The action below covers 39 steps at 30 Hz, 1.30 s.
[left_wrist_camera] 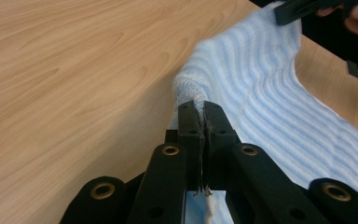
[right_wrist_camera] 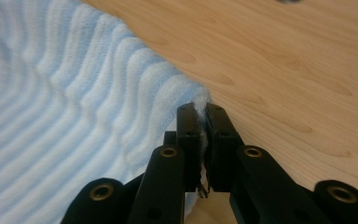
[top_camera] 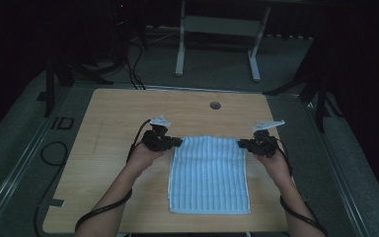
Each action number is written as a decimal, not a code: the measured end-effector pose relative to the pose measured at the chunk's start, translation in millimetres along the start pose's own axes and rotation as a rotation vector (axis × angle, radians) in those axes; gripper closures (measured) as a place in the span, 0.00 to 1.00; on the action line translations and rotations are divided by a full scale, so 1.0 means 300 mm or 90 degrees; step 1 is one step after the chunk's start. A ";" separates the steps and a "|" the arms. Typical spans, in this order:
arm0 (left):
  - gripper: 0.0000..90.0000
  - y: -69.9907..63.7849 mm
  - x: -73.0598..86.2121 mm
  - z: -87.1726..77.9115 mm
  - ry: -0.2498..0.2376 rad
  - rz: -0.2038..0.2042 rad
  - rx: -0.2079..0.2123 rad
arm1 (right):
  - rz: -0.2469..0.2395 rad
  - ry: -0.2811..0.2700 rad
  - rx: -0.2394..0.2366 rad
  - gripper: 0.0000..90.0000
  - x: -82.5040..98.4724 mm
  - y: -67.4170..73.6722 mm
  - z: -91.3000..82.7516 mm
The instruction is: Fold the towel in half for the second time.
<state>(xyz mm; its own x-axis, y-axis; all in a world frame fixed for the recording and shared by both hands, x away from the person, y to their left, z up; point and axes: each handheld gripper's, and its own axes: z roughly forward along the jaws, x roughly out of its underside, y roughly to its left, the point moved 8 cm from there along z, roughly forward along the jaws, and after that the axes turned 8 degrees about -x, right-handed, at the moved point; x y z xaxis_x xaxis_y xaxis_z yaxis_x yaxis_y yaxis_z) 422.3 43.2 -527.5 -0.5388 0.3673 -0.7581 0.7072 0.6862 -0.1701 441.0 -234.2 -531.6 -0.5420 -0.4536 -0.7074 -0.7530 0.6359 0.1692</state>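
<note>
Both grips: my left gripper (top_camera: 177,142) and right gripper (top_camera: 241,143) clamped on the towel (top_camera: 209,175) far corners (thin bites!)
Towel: lying mid-table (top_camera: 108,113)
Risk: uneven lifting could slip a corner free

Pale blue towel (top_camera: 209,173) with fine white stripes; light wood-grain worktop (top_camera: 113,113); both tools black (left_wrist_camera: 199,109) (right_wrist_camera: 202,112), brass-coloured rivets.
</note>
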 end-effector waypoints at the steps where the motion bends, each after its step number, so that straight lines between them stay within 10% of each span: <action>1: 0.97 -0.009 0.009 -0.022 -0.008 0.004 0.005 | -0.003 -0.012 -0.001 0.95 0.002 0.013 -0.018; 17: 0.96 -0.242 0.212 -0.217 -0.030 0.017 0.119 | -0.063 -0.060 -0.059 0.94 0.221 0.277 -0.199; 24: 0.96 -0.345 0.333 -0.236 0.012 0.068 0.091 | -0.064 -0.031 -0.080 0.94 0.323 0.345 -0.204; 28: 0.95 -0.358 0.354 -0.255 0.023 0.054 0.111 | -0.058 -0.032 -0.090 0.93 0.348 0.362 -0.210; 29: 0.78 -0.348 0.353 -0.265 0.019 0.050 0.100 | -0.045 -0.040 -0.083 0.80 0.368 0.366 -0.237; 33: 0.59 -0.302 0.332 -0.293 0.014 0.035 0.067 | -0.028 -0.068 -0.066 0.69 0.343 0.335 -0.278; 39: 0.56 -0.333 0.354 -0.188 0.054 0.060 0.072 | -0.044 -0.029 -0.093 0.63 0.350 0.365 -0.193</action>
<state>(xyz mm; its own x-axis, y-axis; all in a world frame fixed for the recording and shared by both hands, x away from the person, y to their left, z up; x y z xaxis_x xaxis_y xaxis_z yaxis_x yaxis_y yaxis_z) 268.8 49.1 -555.4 -0.5016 0.4815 -0.7187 0.8007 0.5729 -0.1750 280.0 -248.2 -547.6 -0.4716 -0.4620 -0.7511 -0.8361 0.5049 0.2145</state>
